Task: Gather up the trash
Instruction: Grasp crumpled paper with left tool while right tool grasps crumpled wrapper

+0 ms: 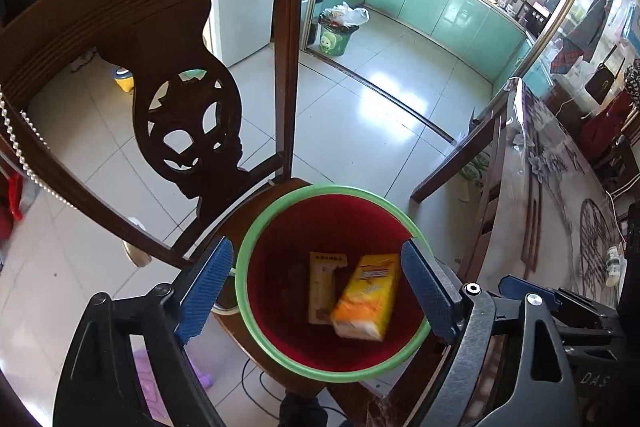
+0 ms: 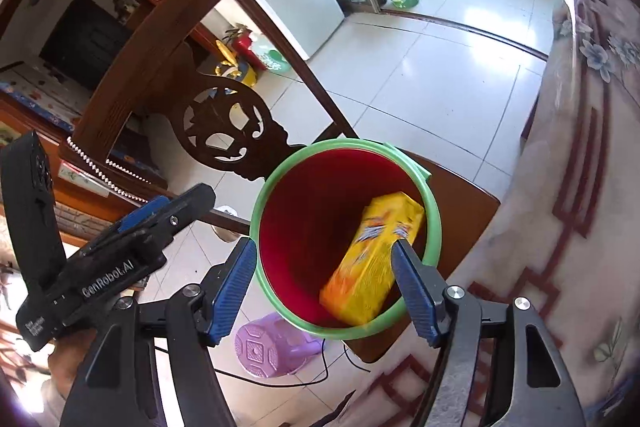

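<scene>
Dark wooden chair at left; on its seat stands the red bin with green rim. Left gripper hangs over the bin mouth, jaws wide apart, nothing between the pads. Inside the bin: a tan carton lying flat, and the yellow tissue pack beside it, blurred (probably falling or settling). Right gripper also over the bin, jaws apart, empty. Two items binned; whether more trash remains on the floral-cloth table at right cannot be told.
</scene>
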{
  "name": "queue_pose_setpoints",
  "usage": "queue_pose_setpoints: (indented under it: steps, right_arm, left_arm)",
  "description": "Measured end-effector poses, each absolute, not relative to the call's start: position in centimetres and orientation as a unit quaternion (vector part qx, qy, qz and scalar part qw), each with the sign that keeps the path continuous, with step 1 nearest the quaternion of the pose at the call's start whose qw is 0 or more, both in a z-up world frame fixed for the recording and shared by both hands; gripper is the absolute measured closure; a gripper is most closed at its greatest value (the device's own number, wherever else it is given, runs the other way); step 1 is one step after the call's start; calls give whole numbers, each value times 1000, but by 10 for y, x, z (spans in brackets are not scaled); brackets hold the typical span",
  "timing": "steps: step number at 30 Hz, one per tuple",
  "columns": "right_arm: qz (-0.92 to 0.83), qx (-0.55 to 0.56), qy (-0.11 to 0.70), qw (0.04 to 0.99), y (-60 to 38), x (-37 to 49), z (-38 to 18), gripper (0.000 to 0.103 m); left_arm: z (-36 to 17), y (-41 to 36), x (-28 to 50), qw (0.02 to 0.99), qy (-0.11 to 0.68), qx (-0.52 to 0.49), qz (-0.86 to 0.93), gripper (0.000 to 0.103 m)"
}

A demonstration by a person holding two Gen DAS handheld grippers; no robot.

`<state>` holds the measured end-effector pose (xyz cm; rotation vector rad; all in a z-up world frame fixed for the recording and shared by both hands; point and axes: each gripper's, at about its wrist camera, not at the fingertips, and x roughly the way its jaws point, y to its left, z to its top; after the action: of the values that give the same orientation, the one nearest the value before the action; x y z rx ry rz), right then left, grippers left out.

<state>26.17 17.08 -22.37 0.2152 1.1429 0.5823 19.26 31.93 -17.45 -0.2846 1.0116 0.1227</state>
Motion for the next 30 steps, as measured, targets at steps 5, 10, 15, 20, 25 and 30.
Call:
queue_pose_setpoints:
  steps: [5,10,15,20,25,30]
  right_arm:
    - [259,104,492,825,146,240,-197,34]
    - [197,128,459,857,68,196,-161,34]
    - [103,173,432,879,-46,132,-133,34]
    - [-7,250,435,865,-175,67,-140,34]
    - [-91,278,475,830,-283,40,-179,34]
    - [-62,348,512,783,-340,44,-233,34]
  left_arm:
    - [-156,305,185,871,472,-129,44,17]
    - [-141,247,178,878,467,-99,-21,17]
    - [-126,162,166,872,463,-80,-134,17]
    - [-120,72,142,849,465,-54,-247,16]
    - [-128,-17,111,803,497,-38,-328,10]
    - [-149,-95,88,764,538,-38,-354,10]
